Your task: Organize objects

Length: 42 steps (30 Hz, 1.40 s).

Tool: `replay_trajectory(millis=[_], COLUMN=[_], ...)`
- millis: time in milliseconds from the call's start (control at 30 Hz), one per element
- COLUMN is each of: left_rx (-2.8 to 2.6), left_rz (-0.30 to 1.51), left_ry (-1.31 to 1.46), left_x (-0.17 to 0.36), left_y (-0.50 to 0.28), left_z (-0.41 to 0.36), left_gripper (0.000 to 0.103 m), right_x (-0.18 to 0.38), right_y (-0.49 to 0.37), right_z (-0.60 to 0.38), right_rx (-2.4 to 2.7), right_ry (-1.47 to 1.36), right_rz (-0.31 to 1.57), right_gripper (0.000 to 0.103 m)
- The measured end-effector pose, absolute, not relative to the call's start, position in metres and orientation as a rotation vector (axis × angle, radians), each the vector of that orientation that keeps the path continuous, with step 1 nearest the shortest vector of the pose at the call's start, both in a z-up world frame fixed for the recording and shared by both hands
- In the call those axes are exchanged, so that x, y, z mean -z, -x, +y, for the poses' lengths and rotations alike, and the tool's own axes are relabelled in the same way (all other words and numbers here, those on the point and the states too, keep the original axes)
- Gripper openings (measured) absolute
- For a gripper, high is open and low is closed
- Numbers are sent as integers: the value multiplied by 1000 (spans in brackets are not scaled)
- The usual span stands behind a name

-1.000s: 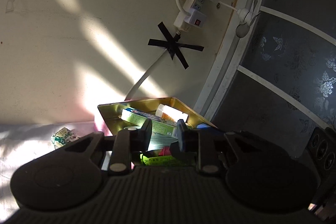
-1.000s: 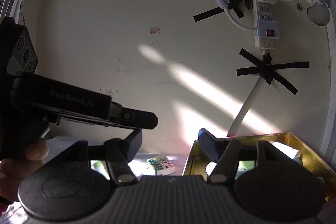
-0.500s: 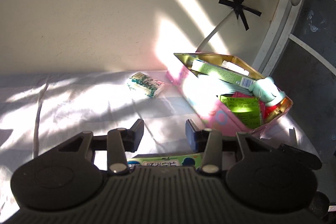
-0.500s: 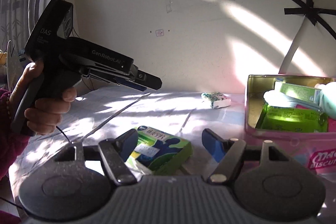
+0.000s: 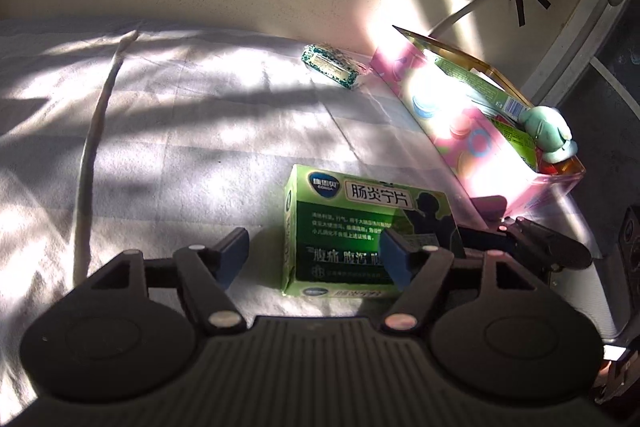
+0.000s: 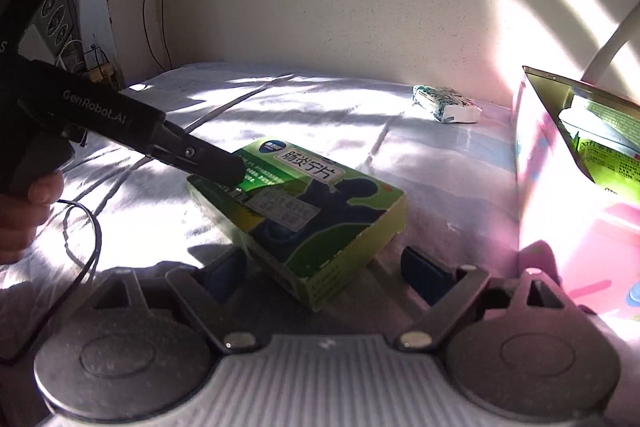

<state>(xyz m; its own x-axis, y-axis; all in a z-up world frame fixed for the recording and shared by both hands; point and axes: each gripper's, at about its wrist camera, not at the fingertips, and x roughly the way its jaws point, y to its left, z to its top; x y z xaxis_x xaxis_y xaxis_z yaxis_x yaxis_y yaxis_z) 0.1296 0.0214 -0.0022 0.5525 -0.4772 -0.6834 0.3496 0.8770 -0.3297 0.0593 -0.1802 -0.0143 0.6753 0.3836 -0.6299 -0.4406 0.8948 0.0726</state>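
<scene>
1. I see one green medicine box (image 5: pixel 362 227) lying flat on the white sheet (image 5: pixel 180 131), between both grippers' spread fingers.
2. My left gripper (image 5: pixel 314 255) and right gripper (image 6: pixel 324 267) gape, gripping nothing.
3. One pink tin (image 5: pixel 472 139) stands nearby; one small packet (image 5: pixel 330 66) lies beside it.

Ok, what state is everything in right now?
Left gripper: open, around the near end of the green box.
Right gripper: open, at the box's corner.
Green box: closed, flat on the sheet.
Pink tin: open, holding packets.
Small packet: loose on the sheet.
</scene>
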Motion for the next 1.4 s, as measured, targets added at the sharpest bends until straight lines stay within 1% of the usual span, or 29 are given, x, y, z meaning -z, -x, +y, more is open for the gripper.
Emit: replay_trajectory(millis=[67, 133, 200, 400, 567, 633, 800, 1000, 1133, 1267, 1400], left_rx=[515, 535, 538, 515, 577, 624, 788, 943, 966, 960, 920], left_rz=[862, 856, 854, 849, 875, 881, 895, 833, 787, 717, 635], left_ry=[173, 173, 171, 161, 144, 119, 28, -130, -176, -163, -144], left_x=[8, 7, 8, 6, 4, 3, 4, -2, -16, -45, -76], left_y=[-130, -128, -126, -117, -98, -88, -66, -40, -35, -43, -58], left_z=[16, 12, 8, -1, -14, -29, -94, -175, -198, -201, -197], left_gripper=[73, 69, 68, 67, 67, 67, 67, 67, 67, 67, 67], right_x=[14, 15, 14, 13, 10, 8, 6, 7, 5, -16, -42], right_y=[-60, -59, -58, -49, -25, -8, 40, 83, 93, 89, 64], right_z=[-178, -176, -176, -176, -190, -203, -252, -320, -340, -350, -350], right_rx=[-462, -459, -458, -463, -448, -421, -285, -109, -54, -42, -53], right_ry=[97, 105, 107, 122, 120, 123, 117, 11, -24, -13, 31], right_rz=[687, 686, 684, 666, 682, 689, 699, 706, 665, 561, 465], right_gripper=[90, 91, 91, 84, 83, 83, 83, 83, 83, 83, 83])
